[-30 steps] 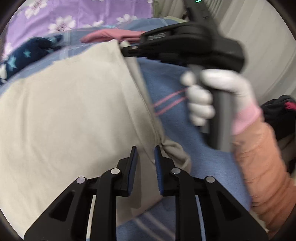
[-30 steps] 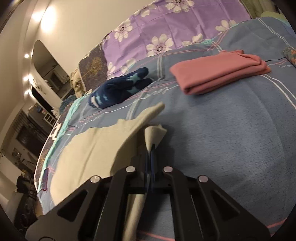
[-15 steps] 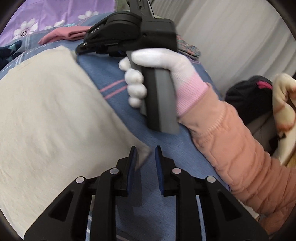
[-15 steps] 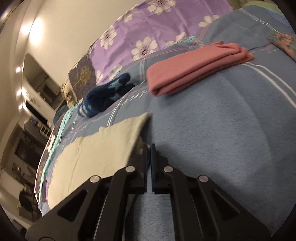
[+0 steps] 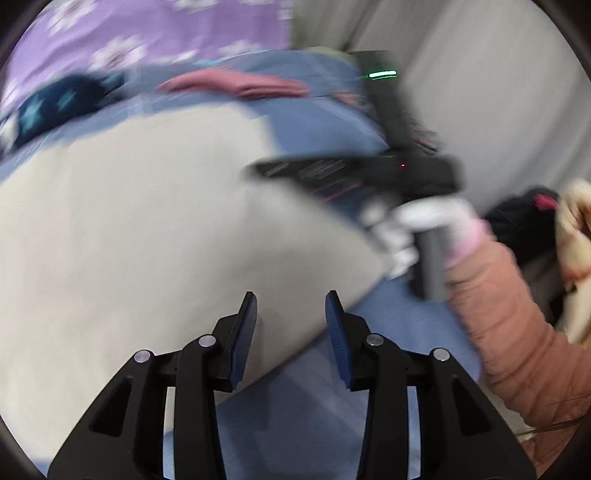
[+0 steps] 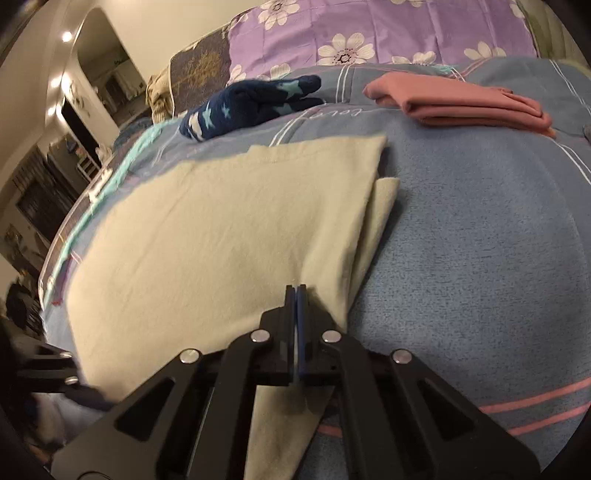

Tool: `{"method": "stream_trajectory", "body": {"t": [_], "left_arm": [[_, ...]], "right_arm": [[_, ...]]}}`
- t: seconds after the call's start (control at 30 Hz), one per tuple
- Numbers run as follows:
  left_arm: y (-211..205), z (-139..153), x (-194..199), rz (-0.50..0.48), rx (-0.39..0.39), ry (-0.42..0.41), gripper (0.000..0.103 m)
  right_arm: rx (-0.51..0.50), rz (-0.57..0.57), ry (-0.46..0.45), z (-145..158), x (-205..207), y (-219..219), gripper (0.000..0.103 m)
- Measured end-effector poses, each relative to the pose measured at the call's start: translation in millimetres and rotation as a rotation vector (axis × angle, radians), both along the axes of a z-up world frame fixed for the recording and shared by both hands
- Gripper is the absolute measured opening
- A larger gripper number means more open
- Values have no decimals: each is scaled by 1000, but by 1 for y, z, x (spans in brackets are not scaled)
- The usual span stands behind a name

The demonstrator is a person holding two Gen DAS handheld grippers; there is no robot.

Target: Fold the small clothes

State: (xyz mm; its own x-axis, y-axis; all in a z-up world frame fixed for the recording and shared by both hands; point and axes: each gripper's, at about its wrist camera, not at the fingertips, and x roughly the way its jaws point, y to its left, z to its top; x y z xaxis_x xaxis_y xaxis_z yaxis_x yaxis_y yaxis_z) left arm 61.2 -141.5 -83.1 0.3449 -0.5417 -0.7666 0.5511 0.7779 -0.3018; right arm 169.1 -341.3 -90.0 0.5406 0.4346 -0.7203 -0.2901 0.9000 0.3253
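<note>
A cream garment [image 6: 229,229] lies folded flat on the blue bedspread [image 6: 480,240]; it also shows in the left wrist view [image 5: 147,240]. My left gripper [image 5: 291,306] is open and empty, above the garment's near right edge. My right gripper [image 6: 296,290] has its jaws closed together over the garment's right edge; whether cloth is between them is not clear. In the left wrist view the right gripper body [image 5: 369,173] hovers over the garment's right side, held by a gloved hand [image 5: 417,225].
A folded pink garment [image 6: 465,105] and a navy star-patterned garment [image 6: 247,107] lie farther back on the bed. A purple floral pillow [image 6: 369,33] stands behind them. A dark bag [image 5: 524,229] sits off the bed's right side.
My left gripper has opened wider and let the cream cloth go. My right gripper has drawn back toward the near side, and the garment now lies flat with its right edge folded.
</note>
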Motion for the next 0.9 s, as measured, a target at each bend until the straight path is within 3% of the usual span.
{"method": "stream_trajectory", "body": {"t": [0.1,0.23,0.3,0.37,0.5,0.57,0.67,0.8,0.9], "left_arm": [[49,3,-8,89,-47,-8,39],[132,25,-10,277,-78,-74,39],[184,31,-12,406,-65,-120,39],[233,30,-13,529,-59,-134,38],[319,16,-24,711,-59,-120,31],[340,9,-26,730,-76,-91,31],[353,-7,-21,676,-101,-36,31],[344,-9,-17,563,-95,-66,35],[334,-9,-10,492,-132,-75,36]], "right_arm": [[-39,-4,-23,-1,-6,5,0],[-93,-80,-36,11,-17,7,0],[-128,-128,-46,17,-13,2,2],[-157,-155,-71,31,-21,8,12],[-184,-93,-109,56,-26,54,17],[-194,-39,-122,61,-23,82,23],[-198,67,-136,68,-22,134,23],[-219,184,-150,73,-18,198,27],[-243,245,-154,74,-18,235,29]]}}
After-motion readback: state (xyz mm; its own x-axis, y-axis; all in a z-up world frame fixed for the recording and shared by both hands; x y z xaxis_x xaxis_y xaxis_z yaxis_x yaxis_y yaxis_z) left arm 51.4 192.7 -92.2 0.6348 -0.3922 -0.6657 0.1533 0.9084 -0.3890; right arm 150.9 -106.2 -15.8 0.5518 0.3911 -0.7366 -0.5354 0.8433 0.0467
